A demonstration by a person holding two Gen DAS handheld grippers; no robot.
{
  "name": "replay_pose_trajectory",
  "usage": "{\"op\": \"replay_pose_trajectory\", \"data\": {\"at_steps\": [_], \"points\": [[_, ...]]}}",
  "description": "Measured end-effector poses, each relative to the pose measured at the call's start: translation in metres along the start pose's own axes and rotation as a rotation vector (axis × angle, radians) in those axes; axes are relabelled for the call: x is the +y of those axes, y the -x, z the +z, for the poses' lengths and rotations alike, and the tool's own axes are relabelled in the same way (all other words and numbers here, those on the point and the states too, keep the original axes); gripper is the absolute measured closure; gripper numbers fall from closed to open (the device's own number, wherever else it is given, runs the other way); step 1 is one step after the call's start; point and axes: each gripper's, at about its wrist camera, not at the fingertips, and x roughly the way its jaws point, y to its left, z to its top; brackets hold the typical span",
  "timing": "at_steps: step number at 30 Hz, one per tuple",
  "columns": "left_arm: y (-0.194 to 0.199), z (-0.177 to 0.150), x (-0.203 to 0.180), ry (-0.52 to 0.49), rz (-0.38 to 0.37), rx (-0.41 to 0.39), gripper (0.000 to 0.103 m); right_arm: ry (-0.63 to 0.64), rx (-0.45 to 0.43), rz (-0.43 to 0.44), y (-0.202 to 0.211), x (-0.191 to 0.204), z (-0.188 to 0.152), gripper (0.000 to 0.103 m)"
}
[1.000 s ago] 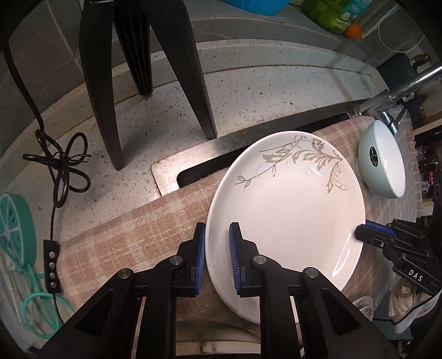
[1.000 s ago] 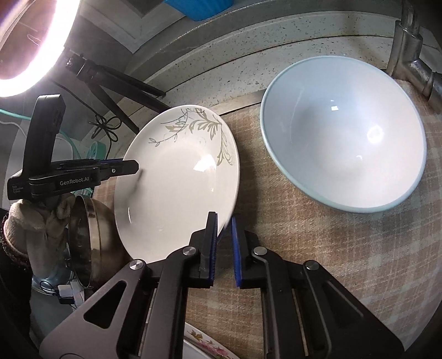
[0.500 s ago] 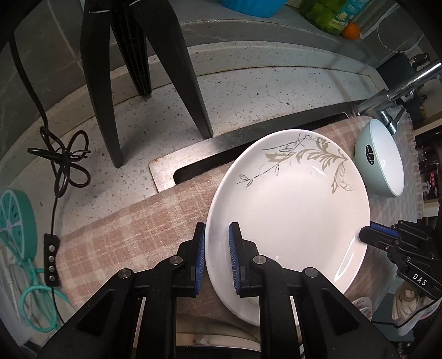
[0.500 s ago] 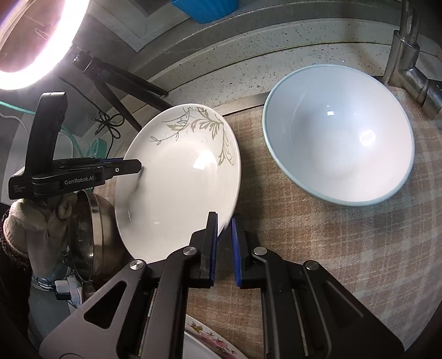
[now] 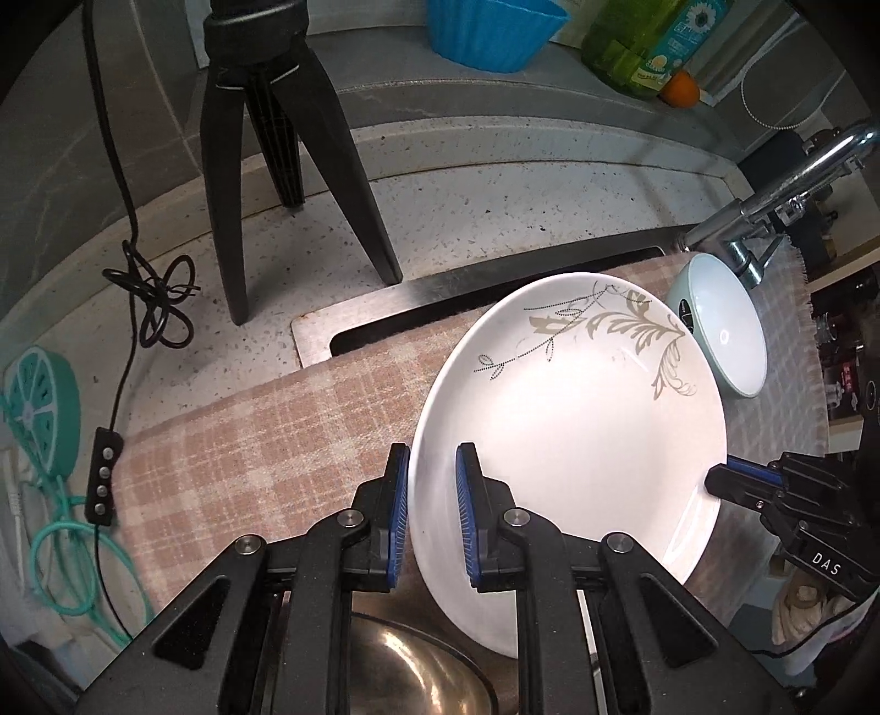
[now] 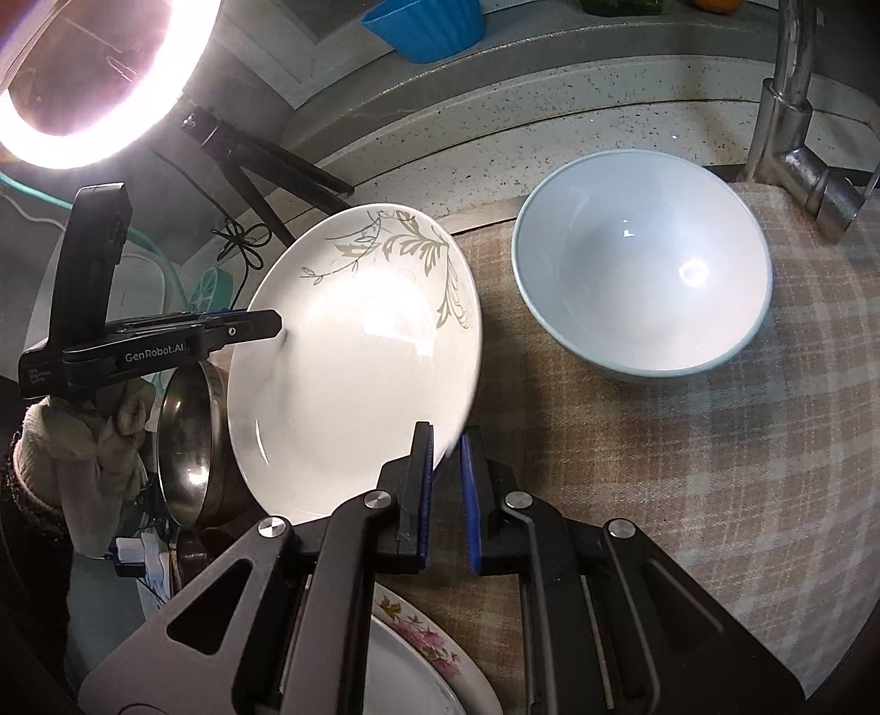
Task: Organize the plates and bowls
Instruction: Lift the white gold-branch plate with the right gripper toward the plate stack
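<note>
While our left gripper (image 5: 432, 514) pinches one edge of the plate (image 5: 572, 429) and our right gripper (image 6: 446, 489) pinches the opposite edge, we hold it tilted above the checked cloth (image 5: 264, 451), its leaf pattern on the far rim. In the right wrist view the left gripper (image 6: 269, 329) bites the plate (image 6: 352, 374) from the side, with a gloved hand (image 6: 82, 434) behind it; in the left wrist view the right gripper (image 5: 720, 481) meets the rim opposite.

Just beyond the plate the pale bowl (image 6: 641, 264) sits upright on the cloth (image 6: 687, 440), apart from the plate, with the tap (image 6: 792, 137) close behind it. A steel bowl (image 6: 190, 440) lies under the plate's lower edge on our left, and a flowered plate (image 6: 418, 660) shows beneath the right gripper. Behind the cloth we see the sink slot (image 5: 495, 300), the tripod (image 5: 275, 137) on the counter (image 5: 495, 192), a knotted cable (image 5: 159, 297) and a teal gadget (image 5: 41, 407). A ring light (image 6: 93, 82) glares at upper left, and a blue tub (image 5: 489, 30) stands on the ledge.

Against a second ago, the plate sits higher and more tilted, both grips are unchanged, the steel bowl now shows below our left gripper, and the pale bowl looks farther from the right one.
</note>
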Motion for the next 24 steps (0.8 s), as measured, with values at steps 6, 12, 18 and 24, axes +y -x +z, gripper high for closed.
{"op": "replay_pose_trajectory", "data": {"at_steps": [6, 12, 18, 24], "points": [[0.026, -0.014, -0.009, 0.033, 0.016, -0.045, 0.088, 0.044, -0.001, 0.022, 0.017, 0.001, -0.005, 0.093], [0.045, -0.031, -0.02, 0.081, 0.027, -0.084, 0.088, 0.1, 0.004, 0.045, 0.033, 0.001, -0.01, 0.093], [0.056, -0.058, -0.033, 0.137, 0.038, -0.116, 0.088, 0.162, 0.021, 0.07, 0.051, -0.004, -0.025, 0.093], [0.066, -0.093, -0.048, 0.212, 0.032, -0.147, 0.088, 0.217, 0.062, 0.094, 0.063, -0.009, -0.046, 0.093]]}}
